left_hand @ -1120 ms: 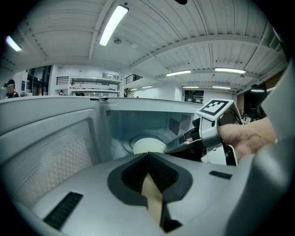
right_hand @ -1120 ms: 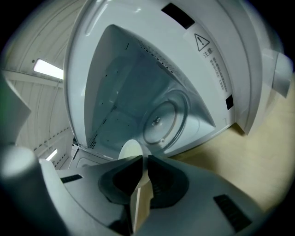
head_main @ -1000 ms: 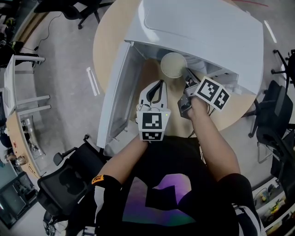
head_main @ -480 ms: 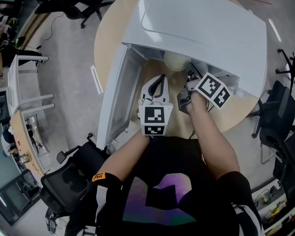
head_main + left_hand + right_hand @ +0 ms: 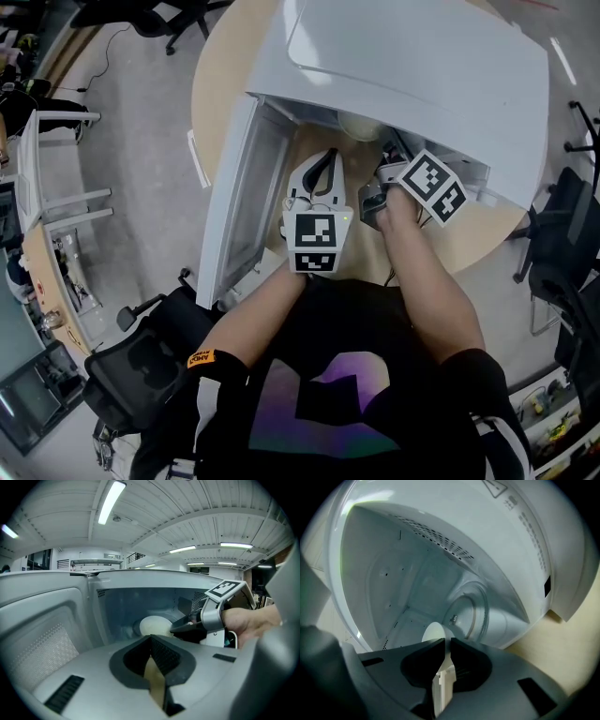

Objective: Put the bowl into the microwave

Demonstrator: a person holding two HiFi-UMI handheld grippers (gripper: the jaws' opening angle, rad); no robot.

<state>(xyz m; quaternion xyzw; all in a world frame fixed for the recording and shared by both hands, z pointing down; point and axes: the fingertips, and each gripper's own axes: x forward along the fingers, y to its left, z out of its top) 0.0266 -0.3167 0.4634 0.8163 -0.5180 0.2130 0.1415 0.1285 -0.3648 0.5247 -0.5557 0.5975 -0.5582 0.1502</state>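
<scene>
Easing the bowl [image 5: 153,625] level onto the glass plate [image 5: 474,606] beyond the fingers looks wise: the right gripper [image 5: 446,642] pinches its rim just inside the microwave [image 5: 422,66]. The left gripper [image 5: 151,638], fingers pressed together on nothing, hangs outside.

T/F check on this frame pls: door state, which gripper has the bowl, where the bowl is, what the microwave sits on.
1. The microwave door is open. True.
2. The left gripper holds the bowl. False: its jaws are together on nothing. The right gripper is clamped on the bowl's rim.
3. The bowl is inside the microwave's opening, under its top. True.
4. The microwave stands on the floor. False: it sits on a round wooden table.
5. The door hangs on the person's right. False: it hangs on the left, beside the left gripper.
</scene>
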